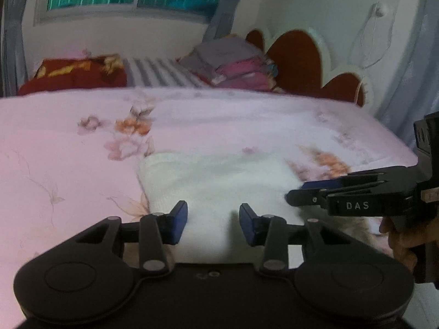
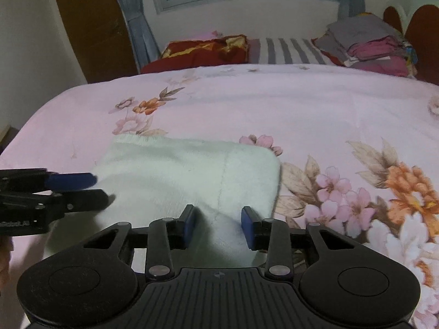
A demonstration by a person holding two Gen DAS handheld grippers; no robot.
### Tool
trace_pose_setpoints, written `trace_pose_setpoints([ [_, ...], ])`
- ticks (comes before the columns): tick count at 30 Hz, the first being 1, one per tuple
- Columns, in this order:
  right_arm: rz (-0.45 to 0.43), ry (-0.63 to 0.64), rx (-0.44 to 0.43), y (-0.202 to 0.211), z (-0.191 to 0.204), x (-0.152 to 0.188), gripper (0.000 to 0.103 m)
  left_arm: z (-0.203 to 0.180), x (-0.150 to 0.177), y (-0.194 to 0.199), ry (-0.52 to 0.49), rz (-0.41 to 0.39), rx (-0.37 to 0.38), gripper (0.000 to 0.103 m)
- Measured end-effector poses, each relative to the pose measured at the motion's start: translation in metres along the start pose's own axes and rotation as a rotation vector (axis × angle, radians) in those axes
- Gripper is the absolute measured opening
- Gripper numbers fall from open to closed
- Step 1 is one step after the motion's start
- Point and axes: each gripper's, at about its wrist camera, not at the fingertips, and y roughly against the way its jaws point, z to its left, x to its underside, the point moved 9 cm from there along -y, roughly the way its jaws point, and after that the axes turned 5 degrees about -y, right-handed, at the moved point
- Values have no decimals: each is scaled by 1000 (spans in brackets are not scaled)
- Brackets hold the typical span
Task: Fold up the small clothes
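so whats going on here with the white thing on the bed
A person is folding a small white knitted garment on a bed covered with a pink floral bedspread, using a handheld gripper in each hand. The left gripper and right gripper both sit at the garment's near edge with white fabric between their blue pads, though it is not clear that either is clamped. A stack of folded clothes sits at the far end.

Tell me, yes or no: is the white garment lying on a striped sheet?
No. The white garment lies on the pink floral bedspread; the striped sheet is farther back, near the window.
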Motion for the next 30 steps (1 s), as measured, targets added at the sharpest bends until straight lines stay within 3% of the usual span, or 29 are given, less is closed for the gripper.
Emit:
trace_pose_setpoints([
  [2,-48,31,-22,28,14,-3,35,-11,5,18,-14,-28,21,37],
  [4,-78,73,-83,53,26,5,35,-20,18,19,-20,-2,41,36],
  [6,-51,132,-94,55,36,20,35,-25,30,7,-21,42,43,35],
  [9,2,197,27,32,29,39,35,-28,34,-4,5,49,36,35],
  [12,8,106,29,34,19,39,35,-34,29,12,28,24,20,35],
  [15,-38,150,8,63,34,38,35,-44,41,41,34,-2,7,35],
  [21,35,178,-84,94,49,92,34,-57,94,69,73,61,-55,34],
  [22,49,183,-82,93,49,101,29,-57,100,69,81,73,-68,34],
  [23,69,184,-72,90,47,109,18,-57,104,68,83,84,-81,34],
  [24,86,177,-64,88,44,116,16,-56,105,68,85,86,-92,34],
  [30,82,195,-49,91,38,129,16,-58,110,71,100,114,-175,36],
])
